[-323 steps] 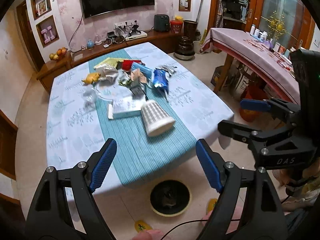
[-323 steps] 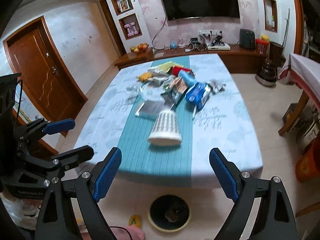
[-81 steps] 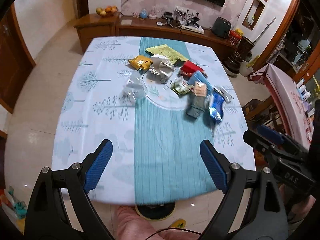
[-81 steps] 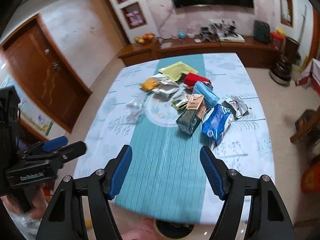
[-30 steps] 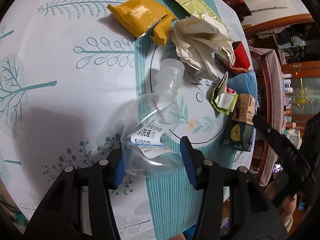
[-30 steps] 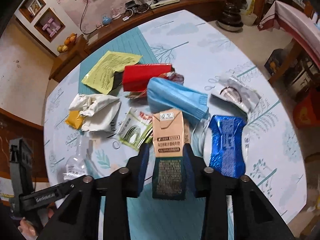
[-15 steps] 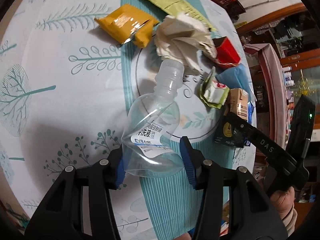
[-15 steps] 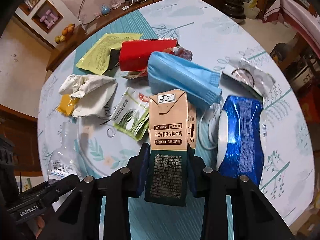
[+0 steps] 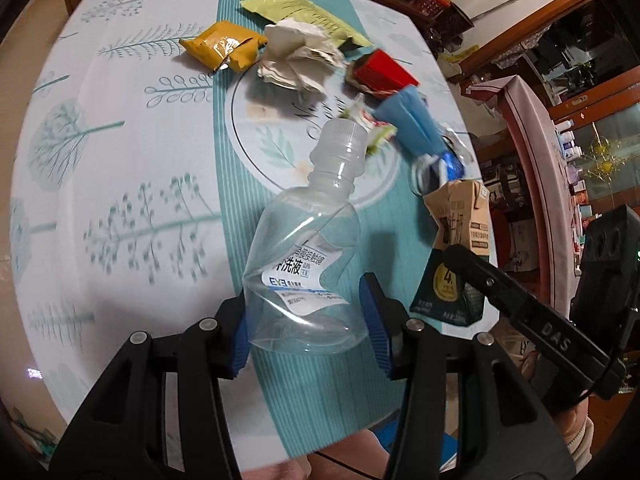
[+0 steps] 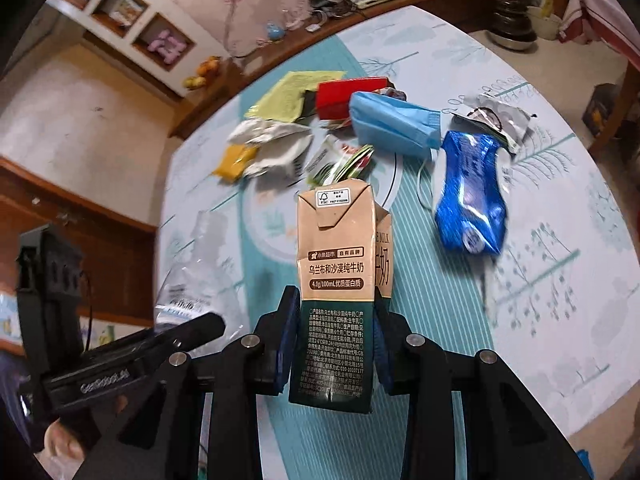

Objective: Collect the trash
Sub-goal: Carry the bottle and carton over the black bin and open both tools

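- Left gripper [image 9: 306, 322]: fingers closed partway round the base of a crumpled clear bottle [image 9: 308, 252], lifted off the counter [image 9: 120, 152], cap pointing away from the camera.
- Right gripper [image 10: 334, 346]: fingers pinched narrow on the dark lower half of a milk carton [image 10: 338, 276], held upright above the teal runner.
- So two pcs of trash in hand, neither dropped anywhere yet; no bin or bag visible in either view, so can't tell where they go.
- Left on the counter, approx. in a cluster near the middle & far side: yellow packet [image 9: 224, 50], crumpled white paper [image 9: 298, 58], green-yellow sachet [image 9: 304, 10], red box [image 9: 384, 74], blue face mask [image 10: 394, 122], blue foil wrapper [image 10: 472, 196], silver torn wrapper [image 10: 496, 116], small green-white packet [image 10: 342, 162].
- Judgement: early stage, most of the pile untouched; next needs a carry to some bin, then several more trips.
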Demonstrator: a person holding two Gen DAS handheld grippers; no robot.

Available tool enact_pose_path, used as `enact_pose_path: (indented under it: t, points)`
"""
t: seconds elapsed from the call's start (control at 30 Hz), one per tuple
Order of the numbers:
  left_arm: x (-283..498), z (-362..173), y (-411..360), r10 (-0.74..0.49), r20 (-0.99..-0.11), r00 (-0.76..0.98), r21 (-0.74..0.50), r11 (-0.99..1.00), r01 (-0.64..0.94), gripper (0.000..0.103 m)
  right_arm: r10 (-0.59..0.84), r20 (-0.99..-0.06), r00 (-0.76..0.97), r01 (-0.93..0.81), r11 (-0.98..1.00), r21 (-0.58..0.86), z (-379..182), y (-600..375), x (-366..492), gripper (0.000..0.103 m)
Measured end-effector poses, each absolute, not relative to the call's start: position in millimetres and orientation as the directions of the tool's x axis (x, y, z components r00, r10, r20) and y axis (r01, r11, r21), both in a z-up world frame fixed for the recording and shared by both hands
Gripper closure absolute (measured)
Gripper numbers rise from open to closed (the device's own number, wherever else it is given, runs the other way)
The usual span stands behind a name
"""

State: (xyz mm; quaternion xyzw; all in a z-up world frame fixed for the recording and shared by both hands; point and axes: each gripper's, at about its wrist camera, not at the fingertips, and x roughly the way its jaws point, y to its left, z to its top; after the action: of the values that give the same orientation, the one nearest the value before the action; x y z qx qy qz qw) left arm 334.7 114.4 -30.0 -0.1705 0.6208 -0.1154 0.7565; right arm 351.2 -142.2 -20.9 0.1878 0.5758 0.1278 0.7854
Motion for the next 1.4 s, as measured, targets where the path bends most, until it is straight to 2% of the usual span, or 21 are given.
enact_pose_path:
  t: [0.33,0.6,0.83,1.13,1.4]
  points:
    - [214,23,43,-0.313,-0.888,0.337,-0.36,0.929,-0.086,0.058,0.551,-0.767,0.33,-0.194,0.834,0.516,29,-216,237,0.071]
    - [107,29,-33,-0.255,-0.887,0.384,-0.339,0.926,-0.168,0.058,0.598,-0.752,0.278,-0.32,0.796,0.514,48,-278,141,0.071]
    - [37,21,-78,-0.193,-0.921,0.34,-0.262,0.95,-0.169,0.058,0.616,-0.759,0.209,-0.322,0.776,0.542,32,-318,93,0.071]
    - [0,3,-94,-0.171,-0.946,0.277,-0.215,0.967,-0.139,0.058,0.61,-0.775,0.162,-0.278,0.782,0.558,1,-329,49,0.071]
    - [-25,-59,-92,-0.17,-0.968,0.183,-0.193,0.975,-0.112,0.058,0.587,-0.799,0.131,-0.197,0.805,0.559,-65,-322,9,0.071]
